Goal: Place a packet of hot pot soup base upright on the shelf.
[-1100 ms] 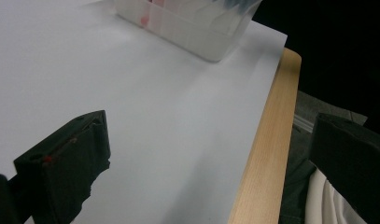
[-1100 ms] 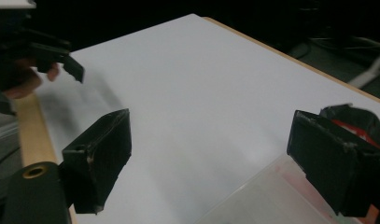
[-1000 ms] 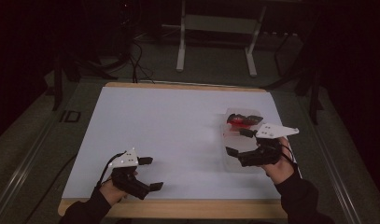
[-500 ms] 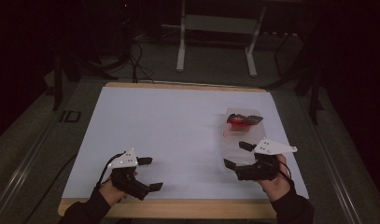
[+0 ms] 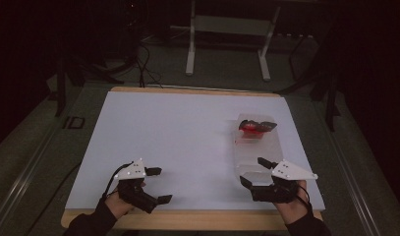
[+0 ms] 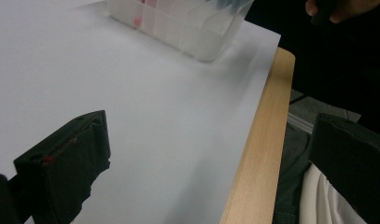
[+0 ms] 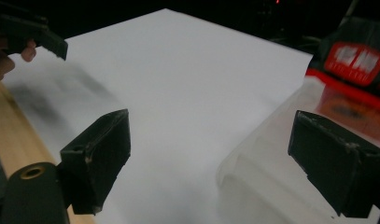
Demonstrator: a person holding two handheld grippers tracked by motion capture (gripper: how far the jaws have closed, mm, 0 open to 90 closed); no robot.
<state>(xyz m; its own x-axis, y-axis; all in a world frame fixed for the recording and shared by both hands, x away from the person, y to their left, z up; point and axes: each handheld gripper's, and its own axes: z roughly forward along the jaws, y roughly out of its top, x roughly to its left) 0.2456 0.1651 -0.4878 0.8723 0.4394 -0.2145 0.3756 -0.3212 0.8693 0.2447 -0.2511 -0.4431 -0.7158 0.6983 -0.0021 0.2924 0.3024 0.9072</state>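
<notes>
One clear plastic container holds one red-and-black item (its kind unclear); two grippers, left and right.

dim surroundings; soft close-up blur

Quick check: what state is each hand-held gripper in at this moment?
Left hand-held gripper: open, holding nothing, above the white table sheet.
Right hand-held gripper: open, holding nothing, at the near end of the clear plastic container.
</notes>
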